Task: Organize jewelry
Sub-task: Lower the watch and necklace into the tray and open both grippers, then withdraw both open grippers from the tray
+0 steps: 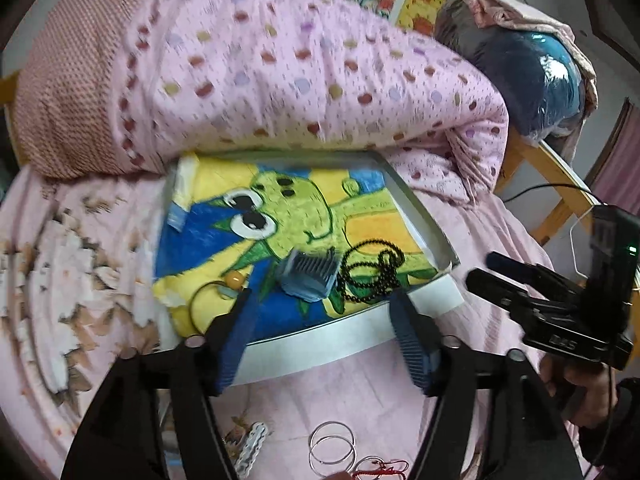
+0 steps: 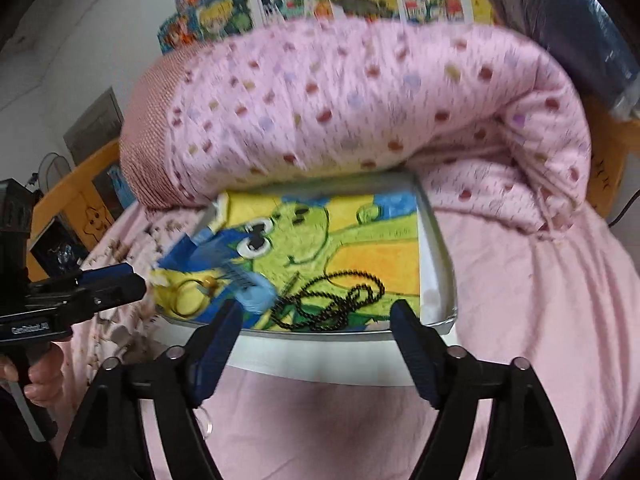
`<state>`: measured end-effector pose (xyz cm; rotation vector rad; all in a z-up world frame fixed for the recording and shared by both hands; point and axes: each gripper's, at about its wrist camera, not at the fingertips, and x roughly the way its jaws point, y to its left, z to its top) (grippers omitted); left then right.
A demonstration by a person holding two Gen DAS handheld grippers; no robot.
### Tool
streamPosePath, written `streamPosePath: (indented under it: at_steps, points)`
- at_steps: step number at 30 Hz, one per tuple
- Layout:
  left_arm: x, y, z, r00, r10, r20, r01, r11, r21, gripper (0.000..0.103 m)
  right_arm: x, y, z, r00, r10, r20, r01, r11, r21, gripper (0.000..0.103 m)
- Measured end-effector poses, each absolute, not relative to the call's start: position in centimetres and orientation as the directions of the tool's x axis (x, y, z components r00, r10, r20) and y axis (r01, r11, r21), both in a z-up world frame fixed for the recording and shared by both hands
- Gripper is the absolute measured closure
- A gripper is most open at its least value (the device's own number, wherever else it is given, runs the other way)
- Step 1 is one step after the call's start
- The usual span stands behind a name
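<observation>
Both grippers hover over a pink sheet (image 2: 520,320) at the near rim of a tray (image 1: 424,216). Left gripper (image 1: 324,320) has its jaws spread wide with nothing between them; right gripper (image 2: 316,328) is likewise wide apart and holds nothing.

On the tray lies a cloth (image 1: 280,216) with a green cartoon animal. On the cloth's near part a black bead chain (image 1: 372,272) lies in loose loops, with a blue comb clip (image 1: 308,276) just to its left, touching or nearly so. Farther left a thin ring with an amber bead (image 1: 235,279) rests near the cloth's edge. Outside the tray, on the sheet beneath the left gripper, lie silver bangles (image 1: 332,448), a red cord (image 1: 384,470) beside them and a white clip (image 1: 250,452).

Behind the tray a rolled pink dotted quilt (image 1: 300,72) presses on its far rim. Cartoon posters (image 2: 320,0) line the wall, their writing too blurred to read. Lettering on the grippers' bodies cannot be made out.
</observation>
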<state>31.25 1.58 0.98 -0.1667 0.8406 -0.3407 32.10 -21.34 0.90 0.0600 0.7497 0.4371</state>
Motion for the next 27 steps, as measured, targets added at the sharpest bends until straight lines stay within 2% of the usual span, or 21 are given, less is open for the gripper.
streamPosePath:
  at_steps: [3,4,6,7,11,13,18,27]
  points:
    - [29.7,1.8,2.3,0.661,-0.334,-0.672,0.209,0.942,-0.263,0.035,30.2,-21.4,2.7,0.683,0.410,-0.604,-0.369,0.908,0.199,0.020]
    - [28.9,1.9,2.8,0.679,-0.320,-0.661,0.198,0.946,-0.256,0.024,29.4,-21.4,3.4,0.698,0.412,-0.586,-0.370,0.908,0.197,0.015]
    - [27.6,2.2,3.8,0.709,-0.289,-0.643,0.173,0.955,-0.239,0.012,28.0,-21.6,4.7,0.725,0.412,-0.551,-0.371,0.909,0.192,0.007]
    - [26.7,2.4,4.4,0.734,-0.273,-0.622,0.159,0.959,-0.233,0.011,27.3,-21.6,5.3,0.738,0.412,-0.534,-0.371,0.909,0.188,0.003]
    - [23.9,2.9,6.1,0.780,-0.221,-0.585,0.128,0.972,-0.196,0.008,24.4,-21.4,7.2,0.780,0.406,-0.476,-0.379,0.912,0.156,0.000]
    - [22.4,3.2,6.9,0.806,-0.192,-0.560,0.113,0.978,-0.173,0.003,22.7,-21.3,8.1,0.802,0.398,-0.446,-0.380,0.915,0.132,0.000]
    - [18.8,3.8,8.5,0.857,-0.155,-0.492,0.093,0.985,-0.148,0.002,18.7,-20.7,9.9,0.838,0.390,-0.382,-0.392,0.917,0.075,0.000]
    - [13.8,4.9,9.9,0.893,-0.123,-0.434,0.087,0.991,-0.101,0.002,13.7,-19.5,9.6,0.836,0.418,-0.356,-0.441,0.897,0.017,0.000]
